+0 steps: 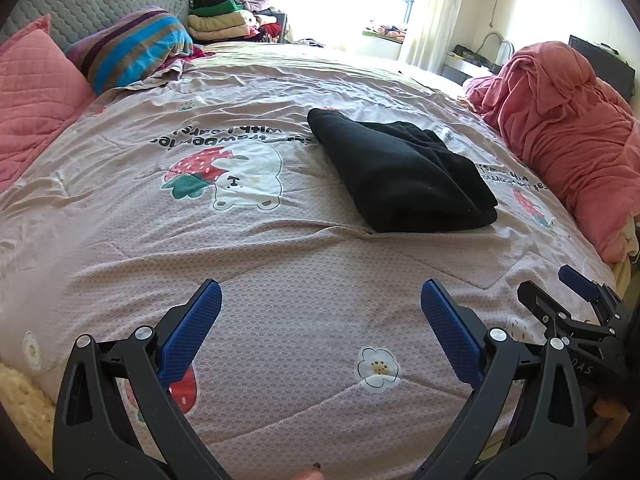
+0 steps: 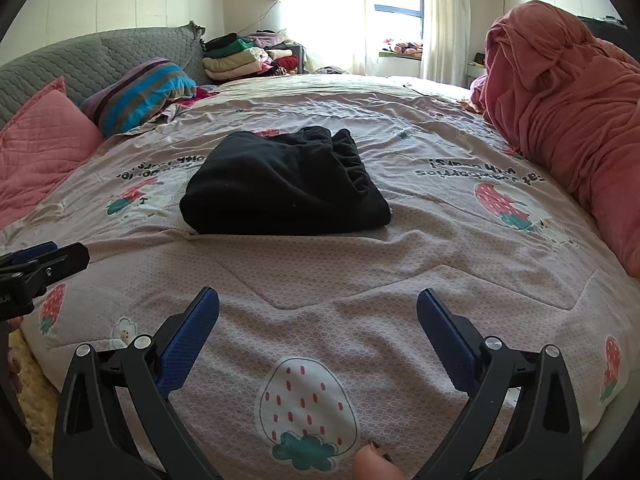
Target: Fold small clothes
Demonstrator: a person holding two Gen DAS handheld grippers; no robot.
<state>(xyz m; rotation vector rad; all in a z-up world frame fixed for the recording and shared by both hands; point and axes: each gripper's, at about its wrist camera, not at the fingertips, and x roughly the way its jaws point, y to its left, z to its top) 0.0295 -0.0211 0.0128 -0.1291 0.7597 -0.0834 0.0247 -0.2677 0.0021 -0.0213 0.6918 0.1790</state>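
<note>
Ahead of both released, empty hand-held grippers, left (image 1: 320,332) and right (image 2: 318,332), lies a folded black fleece garment (image 2: 284,188): soft, light, probably floppy; best pinched at its near folded edge.

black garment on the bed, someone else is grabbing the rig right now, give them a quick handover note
Left gripper: open, empty, above the quilt.
Right gripper: open, empty, near the bed's front edge.
Black garment: folded into a compact bundle mid-bed, touching neither gripper.
Done: this piece looks folded.
Left: perhaps tidy its bunched end, then take the next item; the pink heap on the right may hold more.
</note>
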